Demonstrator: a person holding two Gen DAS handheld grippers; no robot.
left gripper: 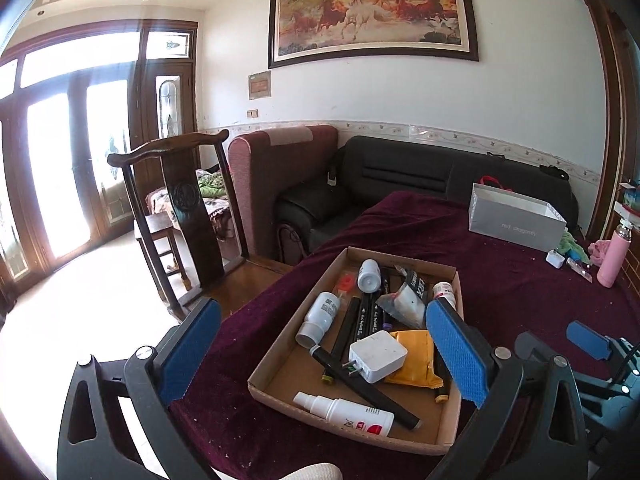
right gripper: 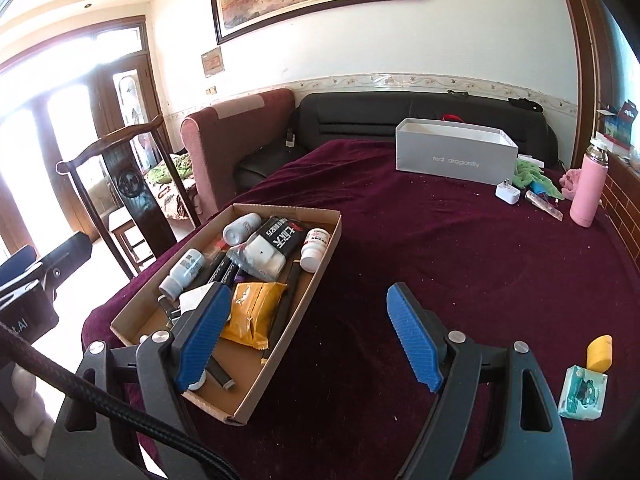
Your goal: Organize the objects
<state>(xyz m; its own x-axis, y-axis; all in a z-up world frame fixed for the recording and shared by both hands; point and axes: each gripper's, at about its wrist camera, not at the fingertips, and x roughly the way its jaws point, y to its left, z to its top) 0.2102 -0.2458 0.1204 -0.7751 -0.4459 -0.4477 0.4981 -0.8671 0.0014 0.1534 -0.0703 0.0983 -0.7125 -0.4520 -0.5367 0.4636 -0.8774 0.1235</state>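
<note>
A shallow cardboard tray (left gripper: 448,436) sits on the maroon tablecloth (left gripper: 520,292). It holds a white charger (left gripper: 378,356), white bottles, black markers, a yellow packet (left gripper: 414,356) and a spray bottle (left gripper: 344,410). My left gripper (left gripper: 324,356) is open and empty, its jaws straddling the tray from above. My right gripper (right gripper: 308,340) is open and empty over the tray's right edge (right gripper: 296,320); its left pad (right gripper: 204,336) overlaps the tray. The tray's goods also show in the right wrist view, with the yellow packet (right gripper: 252,312).
A grey shoebox (right gripper: 454,156) stands at the table's far side with a white plug (right gripper: 507,192), green cloth and a pink flask (right gripper: 587,184) near it. A tissue pack (right gripper: 582,394) and yellow object (right gripper: 600,352) lie at right. Wooden chair (left gripper: 180,216) and sofas beyond.
</note>
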